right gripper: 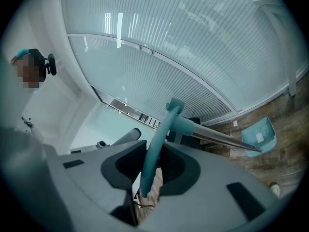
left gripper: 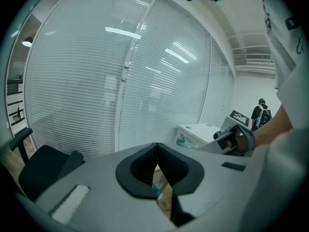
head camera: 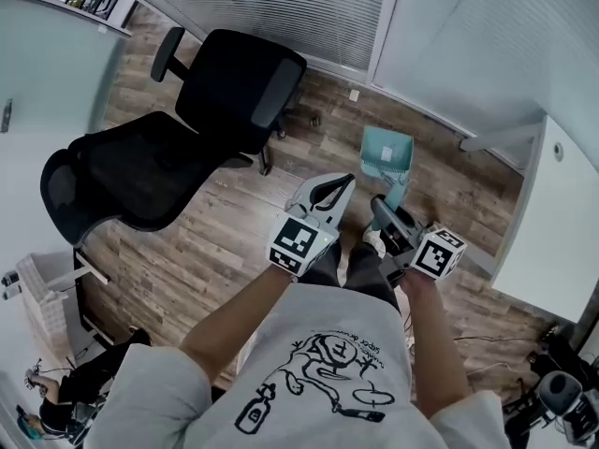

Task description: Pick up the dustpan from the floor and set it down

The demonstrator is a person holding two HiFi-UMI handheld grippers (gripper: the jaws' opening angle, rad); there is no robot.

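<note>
Head view: the dustpan [head camera: 386, 152] is teal, with a scoop-shaped pan on the end of a long, thin handle. The pan is over the wooden floor [head camera: 215, 241] near the blind-covered glass wall [head camera: 281, 7], ahead of the person's feet. Whether the pan touches the boards cannot be told from here. The right claw [head camera: 380, 206] has the upper end of the handle. The left claw [head camera: 343, 185] is just beside it, apart from the dustpan. Each claw carries one marker cube, two in all: the left cube [head camera: 299, 241] and the right cube [head camera: 440, 251]. Two black office chairs stand to the left, one nearer the wall [head camera: 239, 87] and one closer in [head camera: 131, 171]. A white bench [head camera: 547, 223] lies at the right edge.

Left gripper view: the left claw [left gripper: 157, 149] is closed, its pads meeting with nothing between them. A slit lower down shows only floor and a bit of teal. One chair [left gripper: 43, 168] is at lower left. The right claw [left gripper: 236, 137] is at the right, in front of a white bench [left gripper: 198, 132].

Right gripper view: the right claw [right gripper: 153, 161] is pressed together on a curved teal grip, which rises out of the jaws. At its top the grip joins a teal collar. From there a grey metal pole runs out to the teal pan [right gripper: 258, 137], seen against the wooden floor [right gripper: 270, 163]. There is one dustpan in all.
</note>
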